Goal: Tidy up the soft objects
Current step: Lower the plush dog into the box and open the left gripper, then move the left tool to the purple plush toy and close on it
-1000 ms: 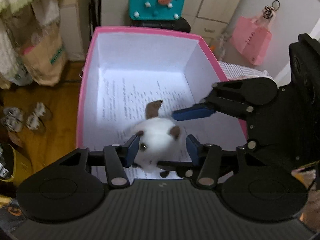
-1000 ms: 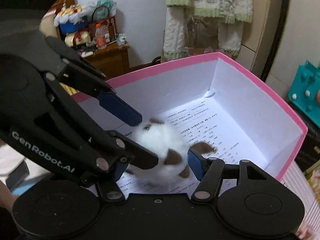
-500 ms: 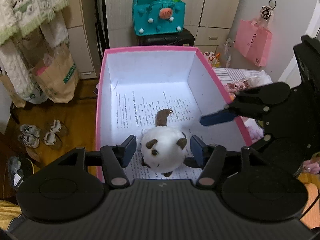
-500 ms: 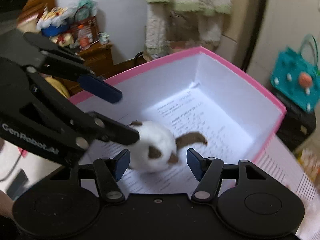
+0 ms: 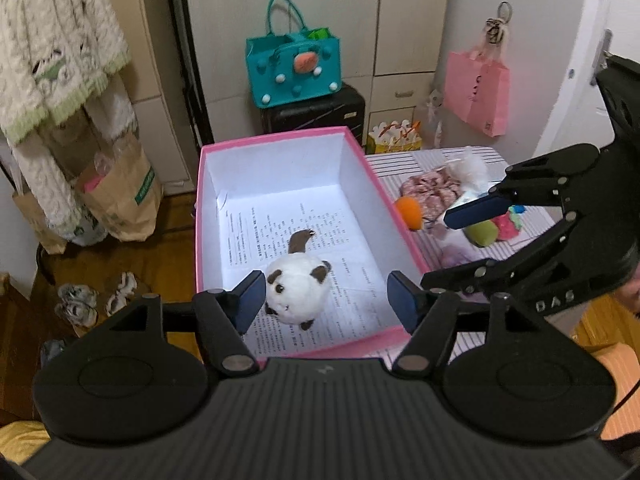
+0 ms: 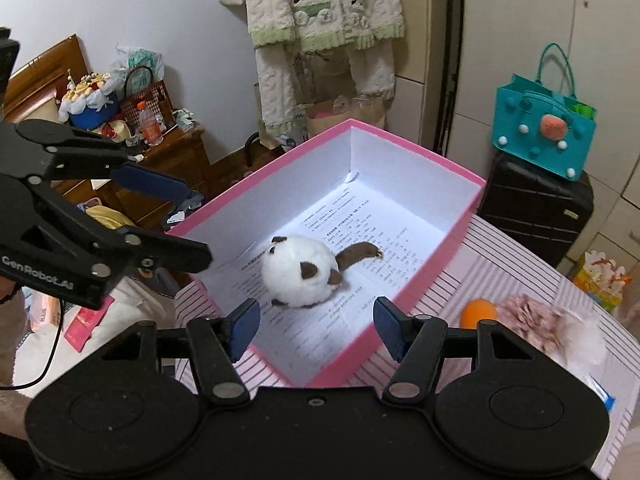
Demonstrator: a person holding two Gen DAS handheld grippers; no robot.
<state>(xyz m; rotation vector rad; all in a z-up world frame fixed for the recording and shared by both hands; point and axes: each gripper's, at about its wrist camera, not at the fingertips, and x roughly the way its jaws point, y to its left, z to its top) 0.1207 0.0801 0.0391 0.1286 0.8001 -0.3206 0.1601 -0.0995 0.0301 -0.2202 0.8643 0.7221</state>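
While both tools hang above the near end of the pink box (image 5: 280, 136), the left gripper (image 5: 326, 302) has its blue-padded fingers (image 5: 250, 300) spread wide and empty, tilted downward toward the box floor. Just ahead of it and nearer its left finger, the white plush toy (image 5: 298, 286) lies on the printed paper (image 5: 280, 220) lining the box, brown tail pointing away, touching neither pad. To its right, the right gripper (image 5: 452, 248) reaches in over the striped table (image 5: 424, 162), jaws likewise parted, one finger raised above the other. Seen from the right wrist, the right gripper (image 6: 316, 330) holds nothing; the plush toy (image 6: 298, 270) sits ahead between its finger lines, inside the box (image 6: 400, 142). Farther to the right of both tools, outside the box, an orange ball (image 5: 410, 210), a pinkish fluffy toy (image 5: 430, 190) and a green soft toy (image 5: 482, 234) rest on the table.
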